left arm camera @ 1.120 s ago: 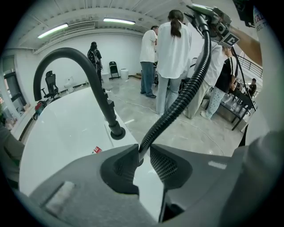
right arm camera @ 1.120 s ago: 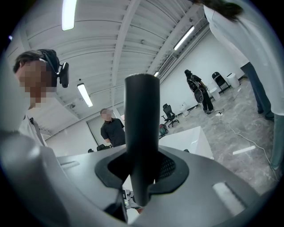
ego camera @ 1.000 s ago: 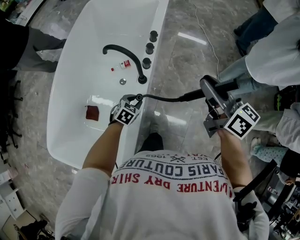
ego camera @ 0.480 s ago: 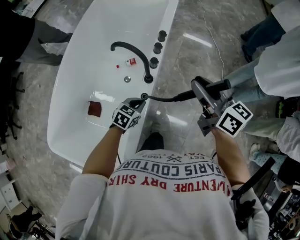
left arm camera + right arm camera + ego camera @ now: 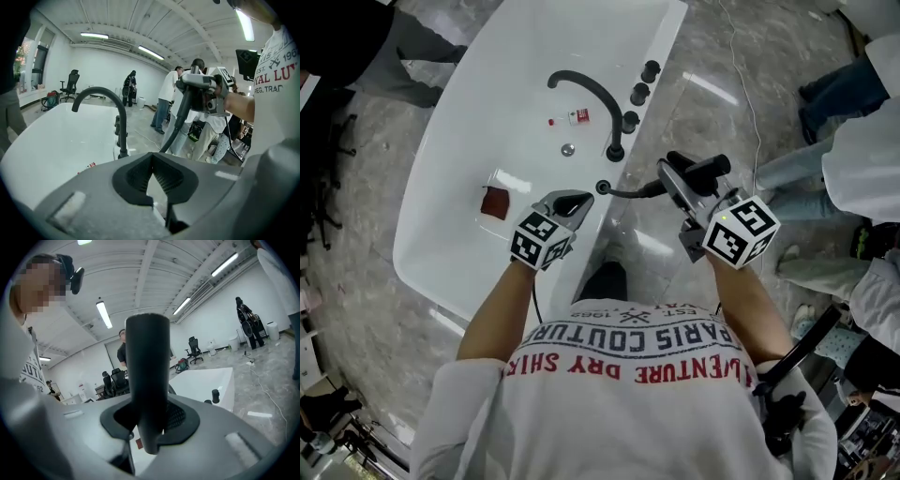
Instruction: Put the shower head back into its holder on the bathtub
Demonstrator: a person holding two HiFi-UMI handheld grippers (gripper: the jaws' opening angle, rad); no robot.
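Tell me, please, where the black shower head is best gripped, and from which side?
Grip the shower head at the middle of its straight round handle, jaws across it from the side, as the right gripper does now. That even shaft sits well between the jaws and probably leaves the hose end free for the holder.

Bright, even light from long white ceiling tube lamps (image 5: 151,52); glare streaks the glossy grey marble floor (image 5: 694,122); both gripper views bulge fisheye, corners dark.

free: tub basin (image 5: 487,112) left of holder (image 5: 603,187) | obstacles: faucet (image 5: 617,131), three knobs (image 5: 639,94) just beyond
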